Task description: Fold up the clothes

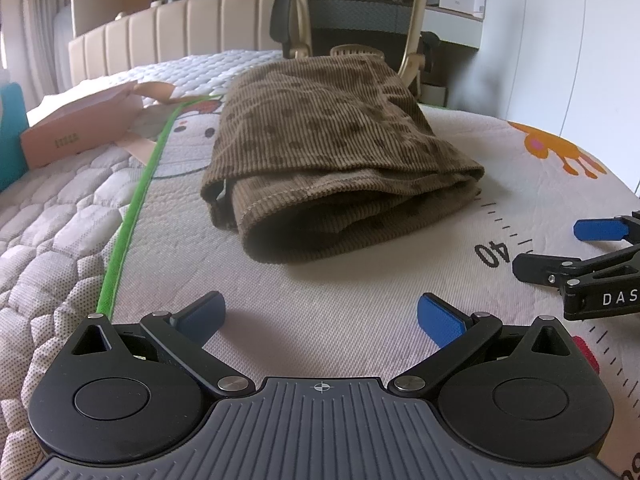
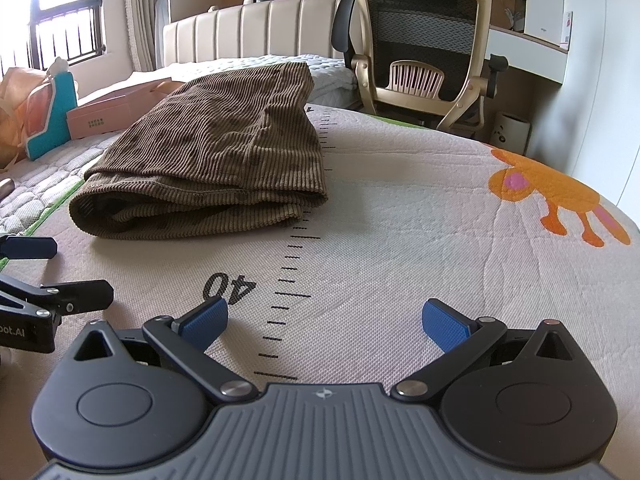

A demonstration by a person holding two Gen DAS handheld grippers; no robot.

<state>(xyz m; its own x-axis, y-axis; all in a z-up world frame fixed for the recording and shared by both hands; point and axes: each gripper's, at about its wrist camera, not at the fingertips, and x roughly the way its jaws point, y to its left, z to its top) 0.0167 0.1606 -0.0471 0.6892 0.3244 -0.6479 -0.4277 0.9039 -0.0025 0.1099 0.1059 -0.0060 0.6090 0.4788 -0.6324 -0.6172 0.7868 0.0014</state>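
A brown corduroy garment [image 1: 332,148] with dark spots lies folded in several layers on the printed play mat [image 1: 320,288]. It also shows in the right wrist view [image 2: 216,156], ahead and to the left. My left gripper [image 1: 320,316] is open and empty, resting low on the mat a short way in front of the garment's near fold. My right gripper [image 2: 326,320] is open and empty, low on the mat to the right of the garment, over the printed ruler marks. Each gripper shows at the edge of the other's view, the right one [image 1: 588,256] and the left one [image 2: 36,276].
A pink cardboard box [image 1: 84,128] and a teal object [image 2: 56,112] lie on the quilted bed at left. An office chair [image 2: 424,48] stands behind the mat, with a padded headboard [image 2: 248,32] and a desk [image 2: 528,48] beyond. A green border [image 1: 132,216] edges the mat.
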